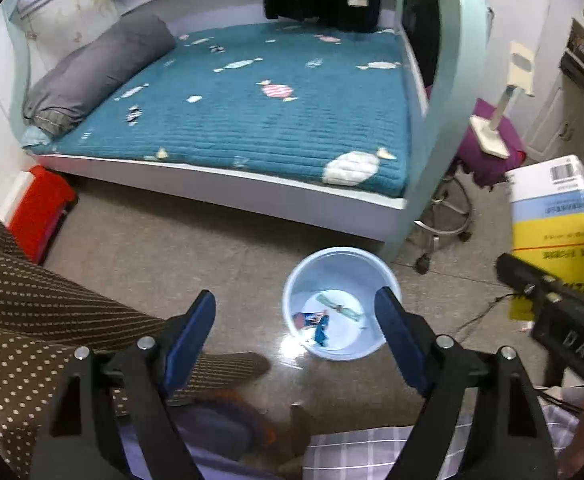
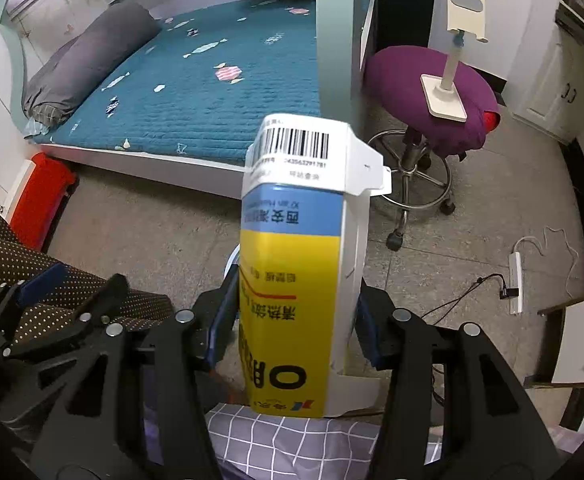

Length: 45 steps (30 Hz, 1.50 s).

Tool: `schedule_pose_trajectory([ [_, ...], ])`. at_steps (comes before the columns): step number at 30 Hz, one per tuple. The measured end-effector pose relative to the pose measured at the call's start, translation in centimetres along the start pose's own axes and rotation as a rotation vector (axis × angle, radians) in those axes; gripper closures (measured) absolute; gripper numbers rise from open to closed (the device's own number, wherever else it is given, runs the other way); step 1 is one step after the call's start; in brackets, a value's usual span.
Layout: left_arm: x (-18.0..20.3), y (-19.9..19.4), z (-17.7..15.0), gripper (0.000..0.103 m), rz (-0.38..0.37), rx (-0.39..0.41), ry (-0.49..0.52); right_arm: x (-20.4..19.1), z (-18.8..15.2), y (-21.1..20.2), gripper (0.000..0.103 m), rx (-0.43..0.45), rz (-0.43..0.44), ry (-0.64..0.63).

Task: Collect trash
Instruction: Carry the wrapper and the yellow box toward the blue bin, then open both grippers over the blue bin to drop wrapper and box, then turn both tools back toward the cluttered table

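1. The left hand-held gripper (image 1: 295,320) hangs wide and empty over the floor, just left of the round pale-blue plastic bin (image 1: 342,270).
2. The right hand-held gripper (image 2: 292,316) clamps the yellow-and-blue cardboard medicine box (image 2: 298,248); released off-centre, the box could hit the bin's rim and fall outside.

My left gripper (image 1: 295,316) fills the bottom of its wrist view: two black angular linkage arms, each studded with round silver pivot screws, ending in flat blue pads (image 1: 396,332). At the right edge of that frame the right gripper (image 1: 548,300) shows as a black body with small silver screws and pale raised lettering I can't read. In the right wrist view, my right gripper (image 2: 292,320) has the same black arms, silver screws and blue pads. Along the bottom of both frames I see grey checked trousers (image 2: 292,432) with thin white lines.
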State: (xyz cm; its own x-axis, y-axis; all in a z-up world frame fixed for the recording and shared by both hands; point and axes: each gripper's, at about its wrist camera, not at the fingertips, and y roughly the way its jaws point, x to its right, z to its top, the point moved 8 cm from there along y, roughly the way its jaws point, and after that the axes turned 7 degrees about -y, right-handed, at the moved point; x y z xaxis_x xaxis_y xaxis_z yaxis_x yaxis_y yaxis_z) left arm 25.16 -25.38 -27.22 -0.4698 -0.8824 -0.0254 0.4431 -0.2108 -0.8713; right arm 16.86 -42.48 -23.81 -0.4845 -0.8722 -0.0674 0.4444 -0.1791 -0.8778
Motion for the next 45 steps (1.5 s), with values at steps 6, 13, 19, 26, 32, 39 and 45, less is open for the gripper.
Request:
schedule_pose_trajectory([
  [6,-2.9,0.3,-0.1,0.023,0.011,-0.019,-0.071,-2.2,0.4,0.8,0.052,-0.01,0.03,-0.048],
  [13,-6.0,-0.5,0.2,0.023,0.042,0.001,-0.131,-3.4,1.6,1.2,0.018,0.002,0.008,-0.07],
  [19,-6.9,-1.2,0.3,0.023,0.046,0.016,-0.144,-4.1,0.6,1.7,0.018,-0.031,0.016,-0.114],
  [26,-6.9,-1.7,-0.1,0.023,0.048,0.02,-0.137,-4.7,-0.4,1.2,0.018,-0.04,0.027,-0.124],
  [32,-7.2,-3.2,-0.2,0.023,0.051,0.054,-0.149,-5.5,-0.5,-0.1,0.018,-0.017,0.036,-0.136],
  [39,-7.8,-5.6,-0.3,0.023,0.056,0.105,-0.154,-6.8,-0.2,-1.7,0.018,0.018,0.056,-0.156],
  [45,-9.2,-8.1,-0.6,0.022,0.074,0.153,-0.177,-9.2,0.1,-3.2,0.018,0.052,0.095,-0.191],
])
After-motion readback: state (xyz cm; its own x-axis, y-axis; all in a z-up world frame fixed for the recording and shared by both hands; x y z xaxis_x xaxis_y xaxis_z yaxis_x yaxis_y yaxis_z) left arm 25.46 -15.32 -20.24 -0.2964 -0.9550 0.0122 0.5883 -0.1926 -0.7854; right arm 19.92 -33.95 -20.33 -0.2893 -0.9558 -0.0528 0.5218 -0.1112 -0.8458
